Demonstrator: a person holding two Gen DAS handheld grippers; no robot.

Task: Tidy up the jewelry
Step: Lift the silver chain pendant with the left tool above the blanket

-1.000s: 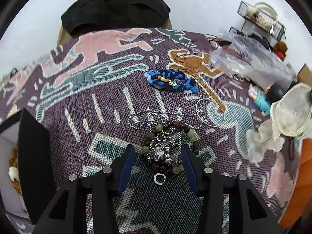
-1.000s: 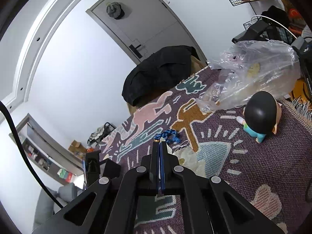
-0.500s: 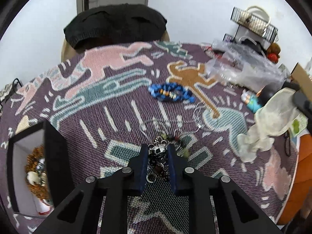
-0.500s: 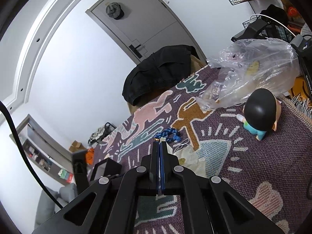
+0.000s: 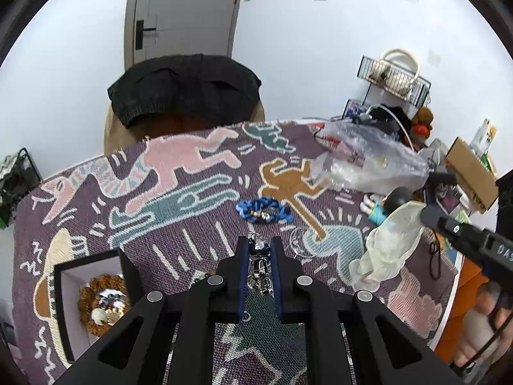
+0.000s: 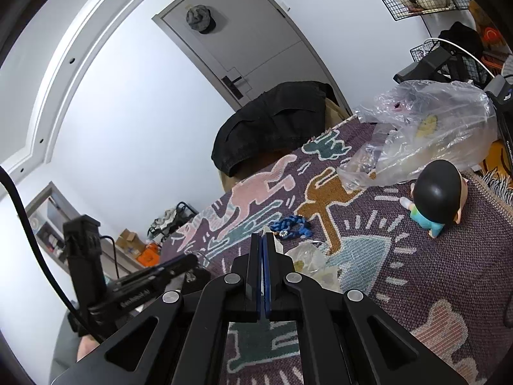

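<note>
The left gripper has its two fingers pinching one silver pendant cluster, held up above the patterned tabletop, near one open black box that holds a single golden ornament. One blue braided bracelet lies on the tabletop beyond the fingertips, with one thin wire ring near it to the right. The right gripper has its two fingers pressed together on one clear plastic bag; one dark-haired figurine and one larger plastic bag lie well apart from it.
</note>
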